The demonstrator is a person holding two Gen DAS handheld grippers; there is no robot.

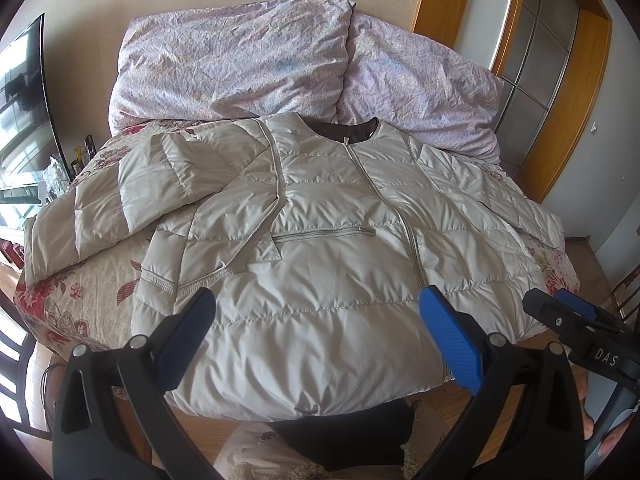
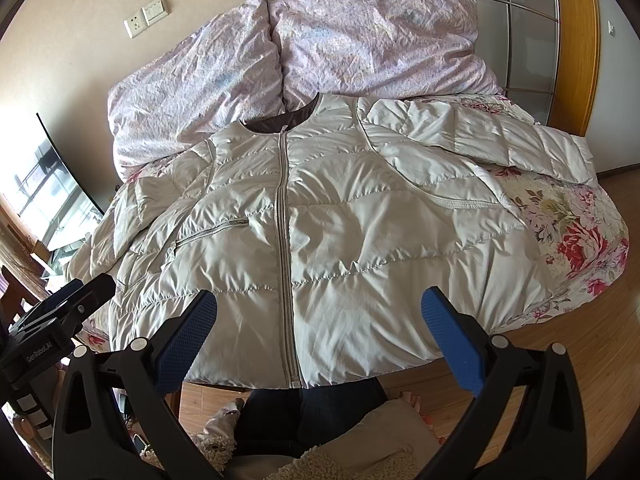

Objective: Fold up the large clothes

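On the bed (image 1: 80, 296) a pale quilted jacket (image 1: 320, 248) lies front up, zipped, its collar at 12 o'clock against the pillows (image 1: 240, 56) and its hem hanging over the near edge at 6 o'clock. One sleeve (image 1: 132, 192) is folded in at 10 o'clock in the left view; the other sleeve (image 2: 500, 140) stretches toward 2 o'clock in the right view. Left gripper (image 1: 316, 332) and right gripper (image 2: 320, 328) both hover spread wide above the hem, holding nothing.

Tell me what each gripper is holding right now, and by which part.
Nothing is held. The left gripper and the right gripper both have their jaws wide open above the hem of the white puffer jacket, with no fabric between them.
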